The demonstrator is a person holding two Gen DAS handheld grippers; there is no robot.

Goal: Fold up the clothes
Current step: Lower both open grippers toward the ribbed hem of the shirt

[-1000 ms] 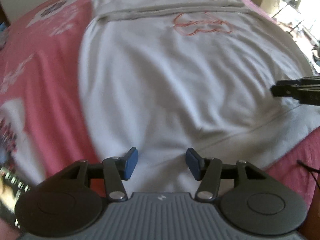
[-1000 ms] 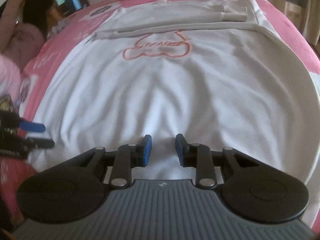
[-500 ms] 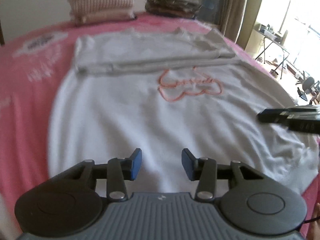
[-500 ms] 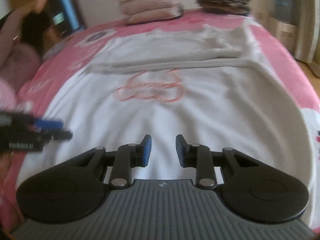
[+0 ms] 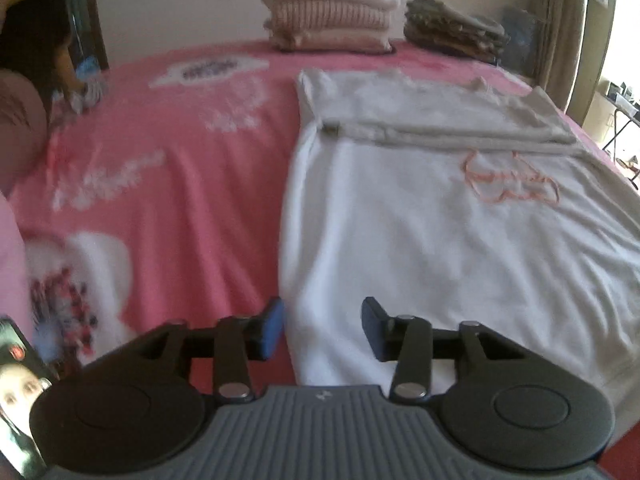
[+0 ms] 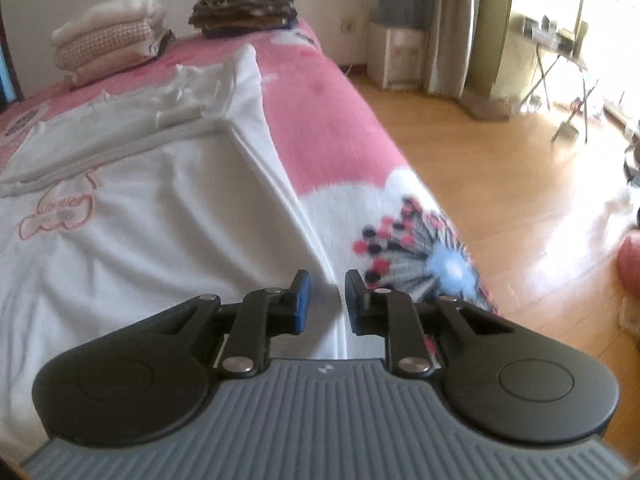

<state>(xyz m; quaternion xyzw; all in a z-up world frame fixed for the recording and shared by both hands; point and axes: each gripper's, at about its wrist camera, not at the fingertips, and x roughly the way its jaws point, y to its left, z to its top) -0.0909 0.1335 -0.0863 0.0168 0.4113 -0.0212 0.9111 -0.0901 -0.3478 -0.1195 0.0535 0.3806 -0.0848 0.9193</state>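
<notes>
A white garment (image 5: 440, 240) with an orange outline print (image 5: 512, 180) lies flat on the pink bed, its far part folded over into a grey-white band (image 5: 440, 120). My left gripper (image 5: 323, 330) hangs open over the garment's near left edge, with cloth showing below the gap and neither pad touching it. In the right wrist view the same garment (image 6: 160, 232) fills the left half. My right gripper (image 6: 327, 300) hovers over its right side edge; its jaws are closing, the gap is narrow, and the cloth edge lies below them, not pinched.
The pink bedspread (image 5: 180, 184) runs left of the garment. Two piles of folded clothes (image 5: 332, 20) (image 5: 452, 28) stand at the bed's far end. A phone (image 5: 16, 400) shows at the lower left. Right of the bed is wooden floor (image 6: 520, 180) with furniture by a window.
The left gripper has swung left from the garment's middle to its left edge. The right gripper has swung right to the garment's right edge, and its jaws have narrowed.
</notes>
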